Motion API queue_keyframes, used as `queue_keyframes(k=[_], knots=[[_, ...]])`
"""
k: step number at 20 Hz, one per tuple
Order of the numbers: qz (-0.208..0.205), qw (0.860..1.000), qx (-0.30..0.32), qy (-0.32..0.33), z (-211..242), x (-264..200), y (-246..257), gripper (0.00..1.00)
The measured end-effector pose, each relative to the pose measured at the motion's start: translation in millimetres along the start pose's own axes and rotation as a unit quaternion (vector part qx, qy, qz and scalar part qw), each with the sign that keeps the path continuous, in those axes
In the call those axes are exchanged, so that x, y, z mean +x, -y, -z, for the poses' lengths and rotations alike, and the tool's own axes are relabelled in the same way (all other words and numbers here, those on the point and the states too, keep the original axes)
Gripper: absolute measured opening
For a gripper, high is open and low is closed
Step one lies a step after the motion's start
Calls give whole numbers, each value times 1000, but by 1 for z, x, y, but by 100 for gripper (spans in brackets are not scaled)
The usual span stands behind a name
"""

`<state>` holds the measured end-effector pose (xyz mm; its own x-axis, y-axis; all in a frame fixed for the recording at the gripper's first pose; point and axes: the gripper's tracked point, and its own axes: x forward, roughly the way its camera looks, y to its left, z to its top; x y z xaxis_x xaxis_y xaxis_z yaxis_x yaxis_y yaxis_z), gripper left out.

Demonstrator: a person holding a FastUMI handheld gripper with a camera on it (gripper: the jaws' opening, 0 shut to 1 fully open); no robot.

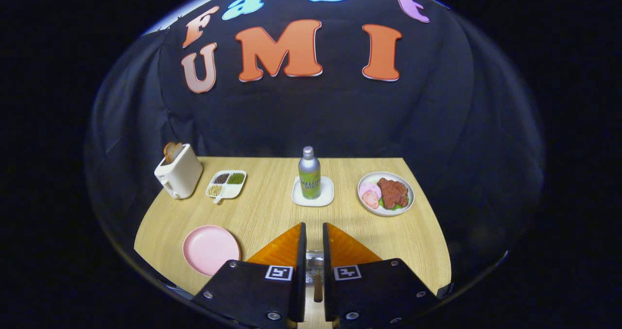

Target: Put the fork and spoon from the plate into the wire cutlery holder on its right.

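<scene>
I have the gripper (311,241) with its fingers drawn close, pinching the spoon (317,275) between them. Its long axis runs along the fingers, bowl forward over what looks like the wire holder (309,270). The pink plate (211,249) lies left of the fingers and looks empty. I judge this the drop-off step: next, lower and release.
</scene>
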<state>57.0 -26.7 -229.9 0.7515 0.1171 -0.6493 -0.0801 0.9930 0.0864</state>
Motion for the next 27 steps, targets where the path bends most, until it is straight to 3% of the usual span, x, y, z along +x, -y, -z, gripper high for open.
queue_keyframes(k=[2, 3, 6, 9, 16, 27], knots=[[13, 998, 3, 54, -30, -7, 0, 28], [16, 998, 11, 59, -37, -13, 0, 39], [8, 995, 34, 98, -68, -27, -6, 47], [20, 984, 31, 173, -109, -51, -1, 68], [35, 951, -15, 306, -183, -114, -17, 80], [-1, 920, -52, 389, -211, -151, -49, 84]])
